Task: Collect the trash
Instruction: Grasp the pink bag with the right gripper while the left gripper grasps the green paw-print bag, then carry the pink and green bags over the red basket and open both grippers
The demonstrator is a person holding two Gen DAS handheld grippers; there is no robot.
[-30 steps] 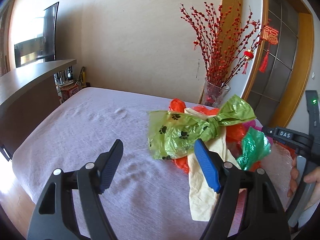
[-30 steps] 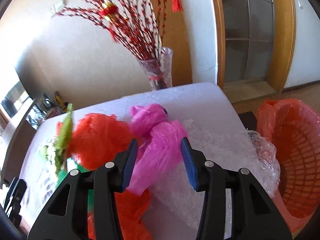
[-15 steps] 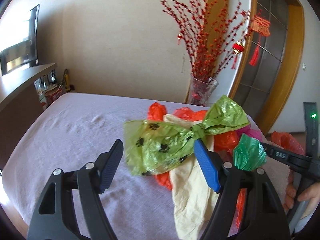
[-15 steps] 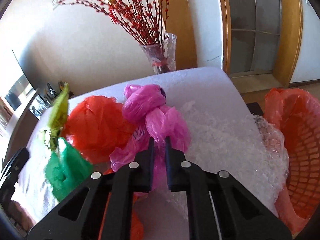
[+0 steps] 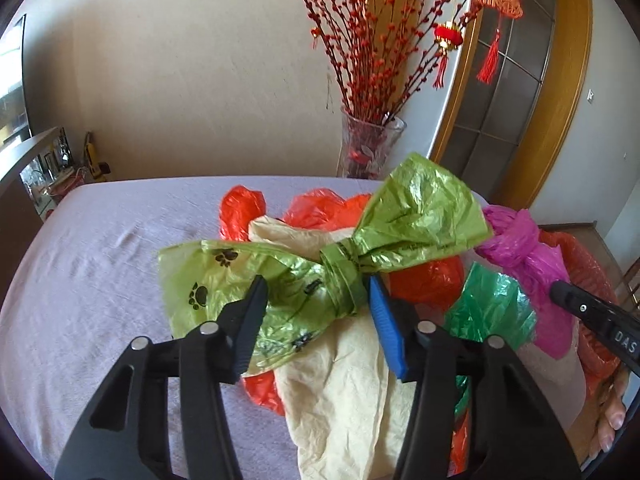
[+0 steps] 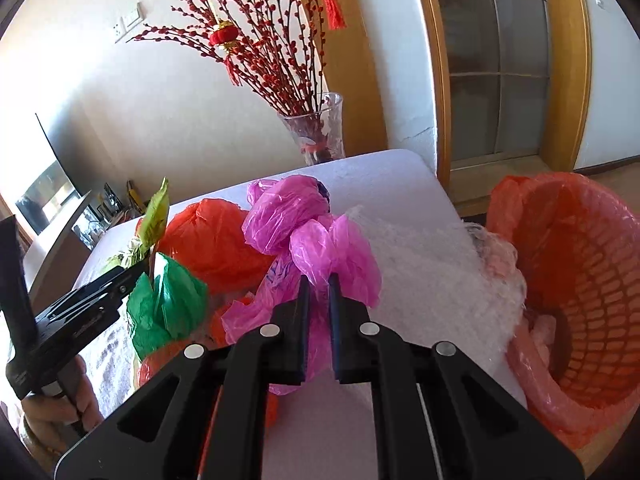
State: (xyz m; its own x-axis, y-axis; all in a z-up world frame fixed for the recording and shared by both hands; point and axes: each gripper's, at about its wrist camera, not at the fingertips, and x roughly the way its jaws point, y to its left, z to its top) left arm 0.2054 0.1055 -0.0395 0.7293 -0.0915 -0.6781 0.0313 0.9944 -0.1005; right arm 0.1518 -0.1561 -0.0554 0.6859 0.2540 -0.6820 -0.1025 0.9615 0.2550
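2 grippers are at work on your pile of bags. Your right gripper (image 6: 319, 280), at lower centre of its view, is pinched tight on the pink bag (image 6: 304, 224), with the lined orange basket (image 6: 592, 280) at the right edge. Your left gripper (image 5: 316, 292) is closing around the light green paw-print bag (image 5: 280, 276), which sits between its jaws at centre frame; the pads do not visibly press it. It lies on the cream bag (image 5: 340, 380).
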